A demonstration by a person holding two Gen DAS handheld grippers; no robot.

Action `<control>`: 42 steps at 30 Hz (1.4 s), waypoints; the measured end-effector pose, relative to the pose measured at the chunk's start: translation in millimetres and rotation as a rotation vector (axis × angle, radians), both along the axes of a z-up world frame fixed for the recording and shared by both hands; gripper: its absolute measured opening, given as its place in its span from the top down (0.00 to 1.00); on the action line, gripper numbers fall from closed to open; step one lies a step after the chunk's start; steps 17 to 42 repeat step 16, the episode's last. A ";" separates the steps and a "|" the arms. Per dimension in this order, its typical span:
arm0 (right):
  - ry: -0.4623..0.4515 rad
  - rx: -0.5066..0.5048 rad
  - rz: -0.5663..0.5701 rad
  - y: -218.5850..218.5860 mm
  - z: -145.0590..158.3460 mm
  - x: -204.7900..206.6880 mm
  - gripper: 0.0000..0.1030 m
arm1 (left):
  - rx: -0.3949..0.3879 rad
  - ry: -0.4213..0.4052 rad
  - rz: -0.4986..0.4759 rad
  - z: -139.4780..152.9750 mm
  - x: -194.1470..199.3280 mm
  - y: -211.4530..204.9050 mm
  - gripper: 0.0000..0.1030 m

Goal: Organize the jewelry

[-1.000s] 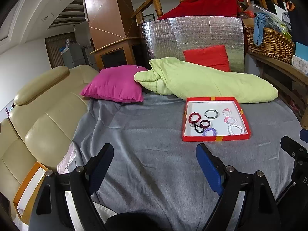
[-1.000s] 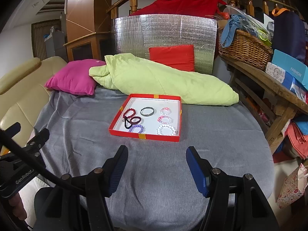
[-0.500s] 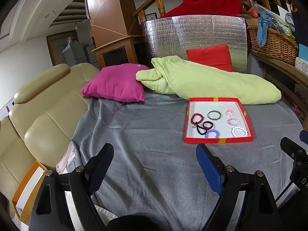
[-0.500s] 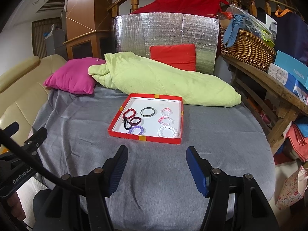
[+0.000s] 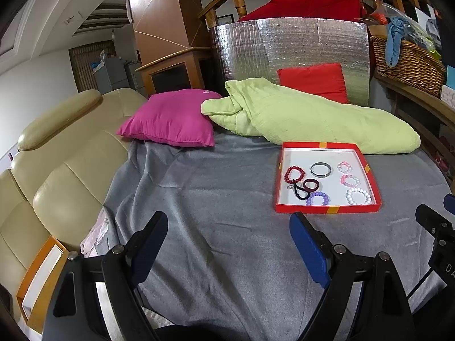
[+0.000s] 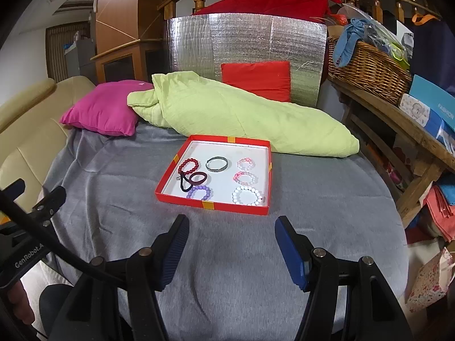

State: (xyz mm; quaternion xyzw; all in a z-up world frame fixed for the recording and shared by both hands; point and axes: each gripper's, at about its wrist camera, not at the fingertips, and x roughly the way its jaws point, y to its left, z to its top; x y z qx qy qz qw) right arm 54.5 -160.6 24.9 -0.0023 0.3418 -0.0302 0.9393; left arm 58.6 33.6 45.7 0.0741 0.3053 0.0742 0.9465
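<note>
Two tools hang over a grey blanket, both spread wide and grasping nothing. Farthest left stands a beige leather sofa, and a magenta cushion lies at the blanket's far left corner. The left tool hovers above bare blanket, its blue pads well apart, with the tray ahead and to its right. A pale green quilt lies bunched across the back, just behind the tray. The red tray, white inside, sits flat on the blanket straight ahead of the right tool, whose pads are likewise parted and clear of the tray's near rim. Inside, the left column holds a dark red bead bracelet, a maroon and black hair tie below it, and a purple bead bracelet nearest the front. A grey bangle lies mid-tray at the back. The right column holds a pale pink bracelet, a pink bead bracelet, then a white bead bracelet. Right of everything, a wicker basket stands on a wooden shelf.
</note>
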 end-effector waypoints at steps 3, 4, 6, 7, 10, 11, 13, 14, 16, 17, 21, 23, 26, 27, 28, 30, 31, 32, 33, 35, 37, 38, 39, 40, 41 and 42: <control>0.005 -0.002 0.004 1.1 -0.6 3.7 0.35 | -0.002 0.001 0.005 0.2 2.6 1.6 0.15; 0.006 -0.001 0.005 1.6 -0.9 5.1 0.35 | -0.002 0.001 0.009 0.2 3.1 1.5 0.15; 0.010 -0.002 0.009 2.8 -1.8 7.6 0.35 | -0.004 0.003 0.011 0.1 5.1 2.7 0.15; 0.011 -0.003 0.010 3.3 -2.2 8.8 0.35 | -0.004 0.004 0.014 0.1 6.3 3.3 0.15; 0.015 -0.001 0.013 3.5 -3.7 12.9 0.35 | -0.004 0.004 0.018 0.0 9.6 3.6 0.15; 0.017 0.002 0.013 3.0 -4.4 14.2 0.35 | 0.000 0.004 0.019 -0.6 10.2 3.3 0.15; 0.018 0.011 0.012 1.3 -5.7 17.7 0.35 | 0.000 0.003 0.013 -2.1 12.6 1.6 0.15; 0.017 0.014 0.010 0.1 -6.4 19.5 0.35 | -0.004 -0.002 0.010 -2.6 13.7 1.1 0.15; 0.014 0.014 -0.002 -7.4 -9.6 25.6 0.35 | -0.016 -0.001 0.019 -5.1 21.2 0.8 0.15; 0.014 0.014 -0.002 -7.4 -9.6 25.6 0.35 | -0.016 -0.001 0.019 -5.1 21.2 0.8 0.15; 0.014 0.014 -0.002 -7.4 -9.6 25.6 0.35 | -0.016 -0.001 0.019 -5.1 21.2 0.8 0.15; 0.014 0.014 -0.002 -7.4 -9.6 25.6 0.35 | -0.016 -0.001 0.019 -5.1 21.2 0.8 0.15; 0.014 0.014 -0.002 -7.4 -9.6 25.6 0.35 | -0.016 -0.001 0.019 -5.1 21.2 0.8 0.15; 0.014 0.014 -0.002 -7.4 -9.6 25.6 0.35 | -0.016 -0.001 0.019 -5.1 21.2 0.8 0.15; 0.014 0.014 -0.002 -7.4 -9.6 25.6 0.35 | -0.016 -0.001 0.019 -5.1 21.2 0.8 0.15; 0.014 0.014 -0.002 -7.4 -9.6 25.6 0.35 | -0.016 -0.001 0.019 -5.1 21.2 0.8 0.15; 0.014 0.014 -0.002 -7.4 -9.6 25.6 0.35 | -0.016 -0.001 0.019 -5.1 21.2 0.8 0.15; 0.014 0.014 -0.002 -7.4 -9.6 25.6 0.35 | -0.016 -0.001 0.019 -5.1 21.2 0.8 0.15; 0.014 0.014 -0.002 -7.4 -9.6 25.6 0.35 | -0.016 -0.001 0.019 -5.1 21.2 0.8 0.15; 0.014 0.014 -0.002 -7.4 -9.6 25.6 0.35 | -0.016 -0.001 0.019 -5.1 21.2 0.8 0.15; 0.014 0.014 -0.002 -7.4 -9.6 25.6 0.35 | -0.016 -0.001 0.019 -5.1 21.2 0.8 0.15; 0.014 0.014 -0.002 -7.4 -9.6 25.6 0.35 | -0.016 -0.001 0.019 -5.1 21.2 0.8 0.15; 0.014 0.014 -0.002 -7.4 -9.6 25.6 0.35 | -0.016 -0.001 0.019 -5.1 21.2 0.8 0.15; 0.014 0.014 -0.002 -7.4 -9.6 25.6 0.35 | -0.016 -0.001 0.019 -5.1 21.2 0.8 0.15; 0.014 0.014 -0.002 -7.4 -9.6 25.6 0.35 | -0.016 -0.001 0.019 -5.1 21.2 0.8 0.15; 0.014 0.014 -0.002 -7.4 -9.6 25.6 0.35 | -0.016 -0.001 0.019 -5.1 21.2 0.8 0.15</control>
